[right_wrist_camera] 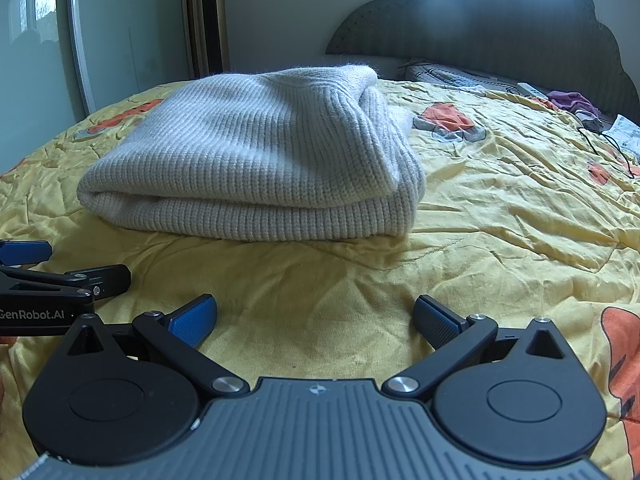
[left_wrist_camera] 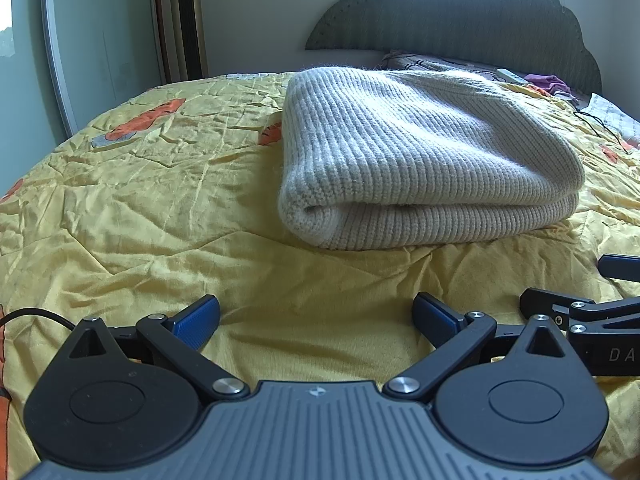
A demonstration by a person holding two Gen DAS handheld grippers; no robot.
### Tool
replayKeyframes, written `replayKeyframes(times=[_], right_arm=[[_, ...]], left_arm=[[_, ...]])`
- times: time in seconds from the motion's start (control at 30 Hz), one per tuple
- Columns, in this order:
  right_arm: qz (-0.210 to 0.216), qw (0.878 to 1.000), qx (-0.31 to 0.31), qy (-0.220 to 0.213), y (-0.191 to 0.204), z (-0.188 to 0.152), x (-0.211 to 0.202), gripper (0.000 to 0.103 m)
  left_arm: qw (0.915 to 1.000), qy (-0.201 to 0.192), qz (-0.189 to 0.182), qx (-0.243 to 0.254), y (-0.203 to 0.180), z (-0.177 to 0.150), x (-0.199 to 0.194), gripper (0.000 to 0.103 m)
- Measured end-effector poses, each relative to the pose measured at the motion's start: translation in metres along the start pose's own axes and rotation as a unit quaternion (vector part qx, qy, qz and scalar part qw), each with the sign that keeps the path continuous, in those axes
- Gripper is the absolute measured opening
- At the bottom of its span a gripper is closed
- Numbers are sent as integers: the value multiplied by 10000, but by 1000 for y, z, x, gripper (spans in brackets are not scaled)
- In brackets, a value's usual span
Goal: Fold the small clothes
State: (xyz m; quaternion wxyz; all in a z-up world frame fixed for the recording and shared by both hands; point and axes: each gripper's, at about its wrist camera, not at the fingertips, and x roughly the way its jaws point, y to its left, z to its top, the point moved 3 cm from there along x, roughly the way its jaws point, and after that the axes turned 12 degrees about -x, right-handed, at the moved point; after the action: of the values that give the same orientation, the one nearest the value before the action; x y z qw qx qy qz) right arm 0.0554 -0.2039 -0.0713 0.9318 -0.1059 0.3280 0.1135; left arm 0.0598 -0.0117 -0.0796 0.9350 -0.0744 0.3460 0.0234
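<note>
A cream ribbed knit sweater lies folded in a thick stack on the yellow bedspread; it also shows in the right wrist view. My left gripper is open and empty, low over the bedspread, short of the sweater's near edge. My right gripper is open and empty too, beside the left one and also short of the sweater. Each gripper shows at the edge of the other's view: the right gripper at the right, the left gripper at the left.
The bedspread has orange flower prints. A dark scalloped headboard stands at the back with pillows, a purple cloth, a white remote and a black cable. A tower heater and a mirror stand by the wall at left.
</note>
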Motion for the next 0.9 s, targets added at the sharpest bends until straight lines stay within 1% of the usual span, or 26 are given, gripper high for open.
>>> replayKeyframes(times=[0.27,0.8,0.9], right_arm=[[-65,10000,-64,23,0,-1,-1,103],[-63,10000,-53,30,-1,-2,-2,103],[-104,9999,-51,52,-3,-2,-6,103]], left_arm=[[10000,15,-14,-6,0,0,0,103],[10000,53,-24,25,0,1,0,103],[10000,35,40,30,3,3,-5,103]])
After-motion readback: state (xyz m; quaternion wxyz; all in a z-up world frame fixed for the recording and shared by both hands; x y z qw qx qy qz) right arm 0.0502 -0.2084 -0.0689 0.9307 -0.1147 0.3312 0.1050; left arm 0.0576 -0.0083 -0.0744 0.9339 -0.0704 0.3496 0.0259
